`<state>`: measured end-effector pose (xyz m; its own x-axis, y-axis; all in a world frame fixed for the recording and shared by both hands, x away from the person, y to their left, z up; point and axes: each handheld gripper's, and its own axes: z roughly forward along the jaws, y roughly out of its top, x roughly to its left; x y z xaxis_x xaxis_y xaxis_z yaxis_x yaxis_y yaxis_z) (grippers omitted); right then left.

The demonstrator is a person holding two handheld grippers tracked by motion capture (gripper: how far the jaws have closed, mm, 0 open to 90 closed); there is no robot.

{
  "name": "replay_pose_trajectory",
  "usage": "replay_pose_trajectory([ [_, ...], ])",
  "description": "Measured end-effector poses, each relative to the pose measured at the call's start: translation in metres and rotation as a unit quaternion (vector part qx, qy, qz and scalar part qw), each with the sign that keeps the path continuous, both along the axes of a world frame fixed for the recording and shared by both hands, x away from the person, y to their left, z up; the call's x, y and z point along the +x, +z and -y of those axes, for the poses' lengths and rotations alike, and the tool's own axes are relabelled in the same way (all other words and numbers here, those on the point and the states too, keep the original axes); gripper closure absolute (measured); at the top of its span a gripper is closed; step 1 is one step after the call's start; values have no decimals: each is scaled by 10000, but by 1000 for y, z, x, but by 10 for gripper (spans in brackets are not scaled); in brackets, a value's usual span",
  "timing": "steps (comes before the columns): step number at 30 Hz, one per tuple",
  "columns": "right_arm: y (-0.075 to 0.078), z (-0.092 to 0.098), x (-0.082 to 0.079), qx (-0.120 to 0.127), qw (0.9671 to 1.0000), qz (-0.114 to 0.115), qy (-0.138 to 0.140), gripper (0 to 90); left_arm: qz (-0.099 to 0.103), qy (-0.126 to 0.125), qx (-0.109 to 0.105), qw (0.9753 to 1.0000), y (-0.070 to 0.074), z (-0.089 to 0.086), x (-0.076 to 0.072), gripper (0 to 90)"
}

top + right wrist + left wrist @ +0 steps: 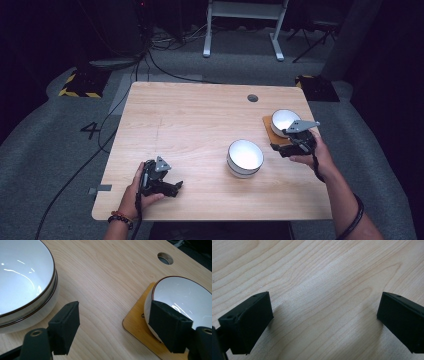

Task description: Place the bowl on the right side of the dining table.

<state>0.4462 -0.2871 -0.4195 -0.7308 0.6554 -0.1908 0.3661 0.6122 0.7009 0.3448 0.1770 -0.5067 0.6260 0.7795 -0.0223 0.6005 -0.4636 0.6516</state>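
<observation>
Wooden table (200,120) takes most of the high view, with a round cable hole (252,98) near its far edge. Grey floor and cables lie beyond it.

Next in size: stacked white bowls (245,158) sit right of centre on the bare wood. In the right gripper view (23,285) two dark rims, one above the other, show it is at least two bowls nested. It looks like a supply stack kept within easy reach of the right hand.

Single white bowl (283,121) sits on a thin wooden mat (272,134) near the right edge, well apart from the stack. In the right gripper view the bowl (185,297) rests squarely on the mat (136,323), probably so it has its own place setting.

Right gripper (294,146) is at the near side of that bowl. Its jaws are spread wide (113,327), with one jaw just against the bowl's outer wall, the other over bare table, nothing clamped. My read: either just let go of it or lining up on the rim.

Left gripper (172,187) rests low at the near left of the table, far from both bowls. Its jaws are wide apart (324,322) over plain wood, holding nothing; likely parked out of the way while the right hand works.
</observation>
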Motion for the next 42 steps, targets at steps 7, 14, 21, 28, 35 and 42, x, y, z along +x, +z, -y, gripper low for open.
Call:
replay_pose_trajectory([
  [7, 0, 1, -8, -136, 9999, 40, 43, 250, -1, -1, 0, 10000, 0, 0, 0, 3],
  [14, -1, 4, -15, -208, 9998, -14, 14, 246, -5, 0, 4, 10000, 0, 0, 0, 3],
  [21, -3, 5, -22, -284, 9996, 5, 25, 242, 0, 2, 0, 10000, 0, 0, 0, 3],
  [28, -3, 9, -27, -323, 9994, 27, 153, 246, 10, 4, -7, 10000, 0, 0, 0, 3],
  [35, -5, 11, -35, -330, 9994, 26, 129, 242, -4, 2, 3, 10000, 0, 0, 0, 3],
  [42, -7, 17, -42, -377, 9992, 36, 128, 238, 5, 4, -4, 10000, 0, 0, 0, 3],
])
